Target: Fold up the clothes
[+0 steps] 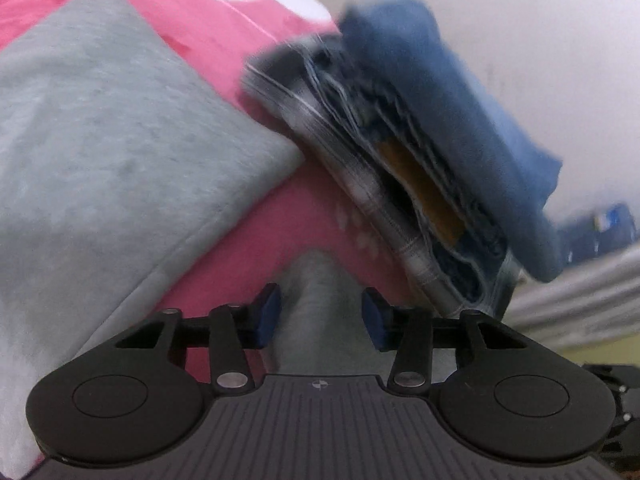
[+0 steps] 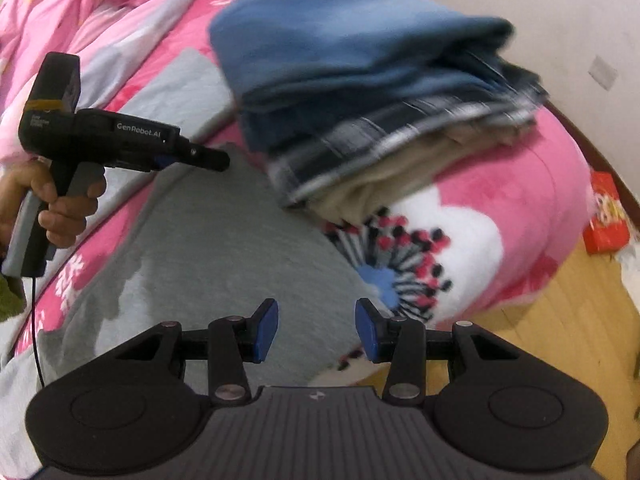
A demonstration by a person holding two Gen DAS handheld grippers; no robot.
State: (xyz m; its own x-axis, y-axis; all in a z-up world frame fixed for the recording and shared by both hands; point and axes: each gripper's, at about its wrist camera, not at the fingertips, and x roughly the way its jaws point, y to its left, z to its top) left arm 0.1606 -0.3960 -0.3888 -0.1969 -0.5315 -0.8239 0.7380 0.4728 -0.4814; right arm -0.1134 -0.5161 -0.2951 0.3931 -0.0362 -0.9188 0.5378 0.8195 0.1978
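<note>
A grey garment [image 2: 224, 240] lies spread on the pink flowered bedspread [image 2: 520, 200]; in the left wrist view a fold of it [image 1: 320, 312] rises between my jaws and a folded grey piece [image 1: 100, 128] lies to the left. My left gripper [image 1: 320, 320] is open above that fold; it also shows from the side in the right wrist view [image 2: 208, 158], held by a hand. My right gripper [image 2: 316, 330] is open and empty over the grey garment's near edge. A stack of folded clothes [image 2: 360, 100], blue on top, plaid and beige below, sits beyond; it also shows in the left wrist view [image 1: 420, 160].
Pink bedding [image 2: 80, 8] is bunched at the far left. The bed's edge drops to a wooden floor [image 2: 560, 340] on the right, where a red box [image 2: 606, 216] stands. A pale wall [image 2: 520, 8] is behind.
</note>
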